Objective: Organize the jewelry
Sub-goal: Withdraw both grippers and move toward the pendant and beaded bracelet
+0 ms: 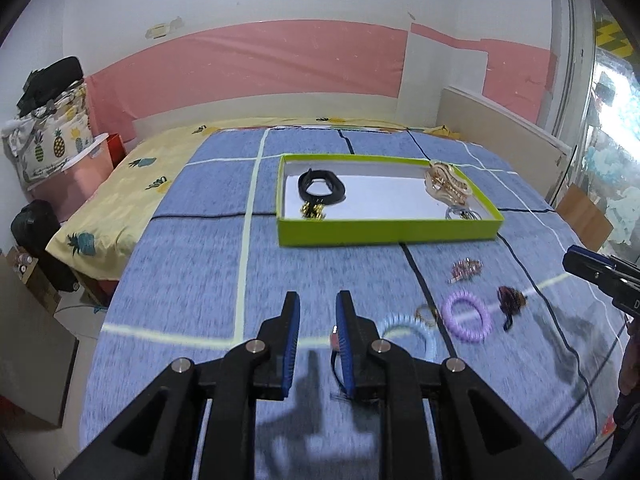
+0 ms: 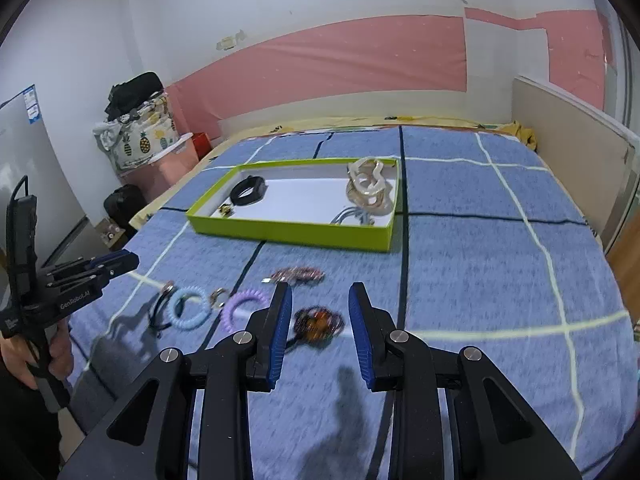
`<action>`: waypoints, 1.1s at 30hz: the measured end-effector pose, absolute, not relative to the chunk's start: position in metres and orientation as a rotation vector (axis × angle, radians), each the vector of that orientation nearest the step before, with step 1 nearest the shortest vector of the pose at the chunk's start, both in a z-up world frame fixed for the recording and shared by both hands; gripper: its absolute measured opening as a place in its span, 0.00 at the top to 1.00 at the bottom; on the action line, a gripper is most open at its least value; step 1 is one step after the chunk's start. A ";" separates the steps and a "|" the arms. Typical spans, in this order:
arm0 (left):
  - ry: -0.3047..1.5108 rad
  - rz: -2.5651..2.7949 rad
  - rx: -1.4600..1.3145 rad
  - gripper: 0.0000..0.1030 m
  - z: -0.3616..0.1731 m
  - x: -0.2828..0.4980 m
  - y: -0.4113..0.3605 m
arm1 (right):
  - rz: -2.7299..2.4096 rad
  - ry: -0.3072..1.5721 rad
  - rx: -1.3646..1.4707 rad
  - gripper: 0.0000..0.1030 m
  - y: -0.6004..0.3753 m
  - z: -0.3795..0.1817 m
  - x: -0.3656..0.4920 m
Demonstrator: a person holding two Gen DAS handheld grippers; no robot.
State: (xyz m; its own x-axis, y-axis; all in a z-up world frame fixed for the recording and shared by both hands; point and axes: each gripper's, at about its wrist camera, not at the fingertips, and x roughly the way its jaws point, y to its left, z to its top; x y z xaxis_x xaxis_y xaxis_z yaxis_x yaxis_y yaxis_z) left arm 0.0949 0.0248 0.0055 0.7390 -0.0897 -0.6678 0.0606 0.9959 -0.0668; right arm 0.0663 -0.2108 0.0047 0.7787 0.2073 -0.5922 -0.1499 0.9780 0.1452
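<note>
— Now, from the left wrist: left gripper [image 1: 317, 300] parted, empty, held above the blue checked blanket [image 1: 192, 272]. Light blue coil tie [image 1: 412, 334] just right of the right-hand pad, partly hidden behind it. Further right, the purple coil tie [image 1: 466, 316], then a dark scrunchie [image 1: 510, 300]. Beyond those, a reddish hair clip [image 1: 466, 270]. Green tray [image 1: 388, 232] straight ahead, well apart, already holding a black band [image 1: 321, 188] and a pale claw clip [image 1: 448, 186].

— And the right gripper [image 1: 588, 266] there?

— Only a tip at the frame's right edge; open or closed, cannot tell from that angle.

— From the right wrist, then?

— Right gripper [image 2: 319, 312] spread wide, gripping nothing. Dark scrunchie [image 2: 318, 322] directly between the two pads, lying on the blanket [image 2: 472, 272] just beyond the tips. No clear long axis, roughly round and bunched. Purple tie [image 2: 244, 304] just left of the left pad, blue tie [image 2: 190, 308] further left, hair clip [image 2: 298, 275] ahead. Left gripper [image 2: 120, 262] off at the left edge, near the blue tie. Tray [image 2: 296, 232] beyond, straight ahead.

— Nearer hand for the scrunchie?

— Right, clearly; probably lower and close.
</note>
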 end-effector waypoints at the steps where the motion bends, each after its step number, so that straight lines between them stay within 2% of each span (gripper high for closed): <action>1: 0.733 -0.081 -0.047 0.81 0.005 0.090 0.026 | 0.198 0.649 0.094 0.71 -0.211 0.004 0.063; 12: 0.741 -0.085 -0.057 0.80 -0.001 0.062 0.025 | 0.203 0.679 0.114 0.70 -0.209 -0.009 0.050; 15: 0.741 -0.096 -0.052 0.77 -0.003 0.062 0.021 | 0.202 0.686 0.111 0.70 -0.209 -0.012 0.051; 18: 0.744 -0.104 -0.051 0.75 -0.004 0.063 0.018 | 0.204 0.689 0.108 0.63 -0.208 -0.013 0.052; 20: 0.748 -0.106 -0.051 0.75 -0.006 0.065 0.017 | 0.205 0.693 0.104 0.62 -0.207 -0.015 0.053; 33: 0.778 -0.122 -0.046 0.75 -0.018 0.078 0.010 | 0.202 0.759 0.065 0.62 -0.194 -0.033 0.078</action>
State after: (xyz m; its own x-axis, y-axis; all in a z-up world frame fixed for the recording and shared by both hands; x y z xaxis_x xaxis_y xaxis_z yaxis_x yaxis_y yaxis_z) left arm 0.0778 0.0104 -0.0180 0.7054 -0.1261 -0.6975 0.0925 0.9920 -0.0858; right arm 0.0776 -0.1942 -0.0329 0.7068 0.2051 -0.6770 -0.1586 0.9786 0.1310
